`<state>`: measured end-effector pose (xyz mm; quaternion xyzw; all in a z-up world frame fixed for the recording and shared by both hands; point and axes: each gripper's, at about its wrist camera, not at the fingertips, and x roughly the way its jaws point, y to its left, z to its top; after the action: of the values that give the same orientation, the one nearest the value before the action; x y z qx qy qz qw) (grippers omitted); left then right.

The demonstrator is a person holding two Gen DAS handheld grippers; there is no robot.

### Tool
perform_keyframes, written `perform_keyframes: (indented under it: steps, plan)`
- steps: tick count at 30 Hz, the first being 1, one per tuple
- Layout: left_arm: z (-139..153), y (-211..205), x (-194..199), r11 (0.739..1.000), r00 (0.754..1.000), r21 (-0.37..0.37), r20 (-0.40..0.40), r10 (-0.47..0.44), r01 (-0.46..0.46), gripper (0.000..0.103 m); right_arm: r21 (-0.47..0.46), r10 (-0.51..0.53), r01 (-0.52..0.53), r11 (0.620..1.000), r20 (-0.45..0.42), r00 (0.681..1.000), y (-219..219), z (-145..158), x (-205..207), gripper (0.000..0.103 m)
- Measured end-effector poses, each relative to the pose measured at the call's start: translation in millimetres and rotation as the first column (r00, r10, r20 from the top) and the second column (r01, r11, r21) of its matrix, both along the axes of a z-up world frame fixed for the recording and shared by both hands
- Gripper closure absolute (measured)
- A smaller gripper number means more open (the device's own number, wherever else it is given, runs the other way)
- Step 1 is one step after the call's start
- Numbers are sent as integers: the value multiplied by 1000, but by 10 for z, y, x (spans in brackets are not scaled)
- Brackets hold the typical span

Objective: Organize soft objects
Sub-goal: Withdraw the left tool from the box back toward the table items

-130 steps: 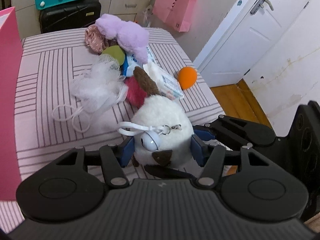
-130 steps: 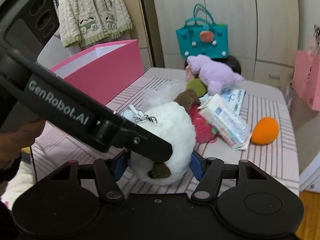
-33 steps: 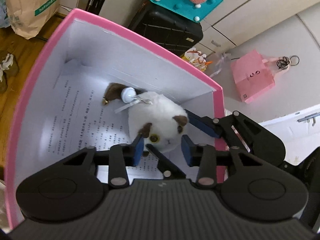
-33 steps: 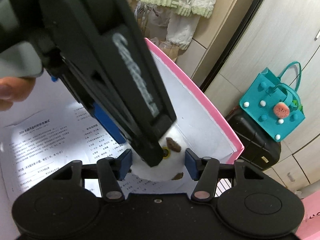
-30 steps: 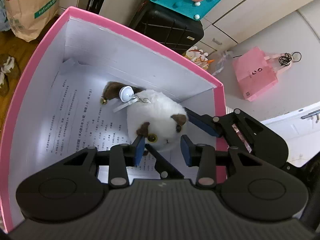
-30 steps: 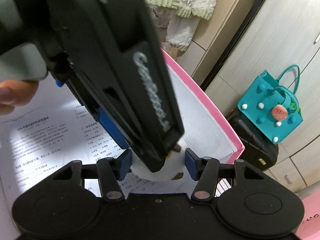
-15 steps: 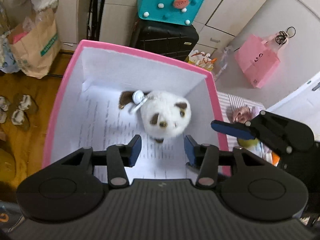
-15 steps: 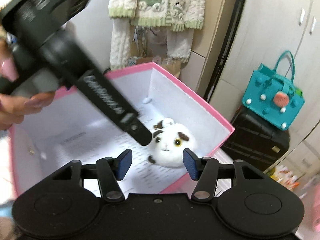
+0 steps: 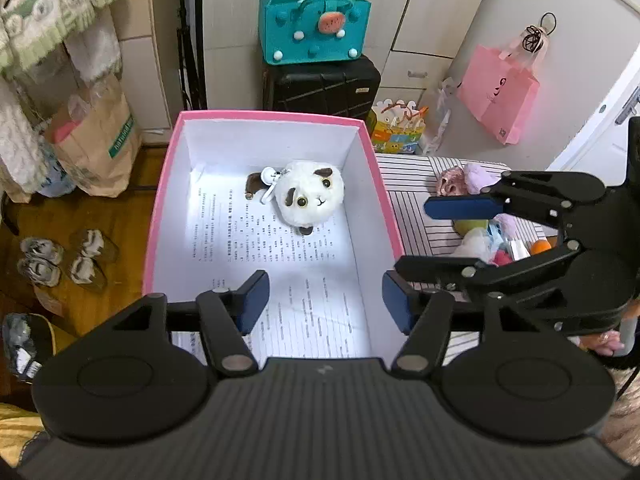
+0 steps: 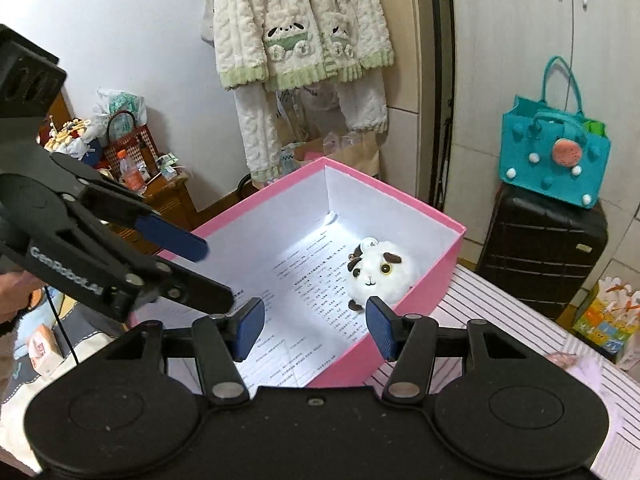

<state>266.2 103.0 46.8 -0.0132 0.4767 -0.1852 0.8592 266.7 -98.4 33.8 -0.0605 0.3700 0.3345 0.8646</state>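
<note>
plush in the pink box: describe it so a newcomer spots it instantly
Find the big pink box with white walls beside the striped bed. On the printed paper lining its floor lies a round white plush. Brown ear patches, yellow eyes and a small white bell mark it; nothing else is inside.

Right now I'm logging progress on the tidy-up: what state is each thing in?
Pink box: open, no lid.
White plush toy: inside the box, lying on printed paper.
Left gripper: jaws opening, nothing between.
Right gripper: jaws apart, empty.
</note>
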Motion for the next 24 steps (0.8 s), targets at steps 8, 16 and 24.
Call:
perform_keyframes:
  steps: [8,16,24]
  plan:
    - [215,-85,-455,994,996,113,87,-12,2,31,0,45,-45,999,57,997,-60,277,-499,43]
    - [372,-111,-922,989,990,148,133,-45,25,24,-49,69,-63,997,137,988,-131,516,-1051,41]
    - [483,-298,-1431,972,975,228,193,-110,64,16,-75,67,-54,996,184,981,-298,632,-1437,39]
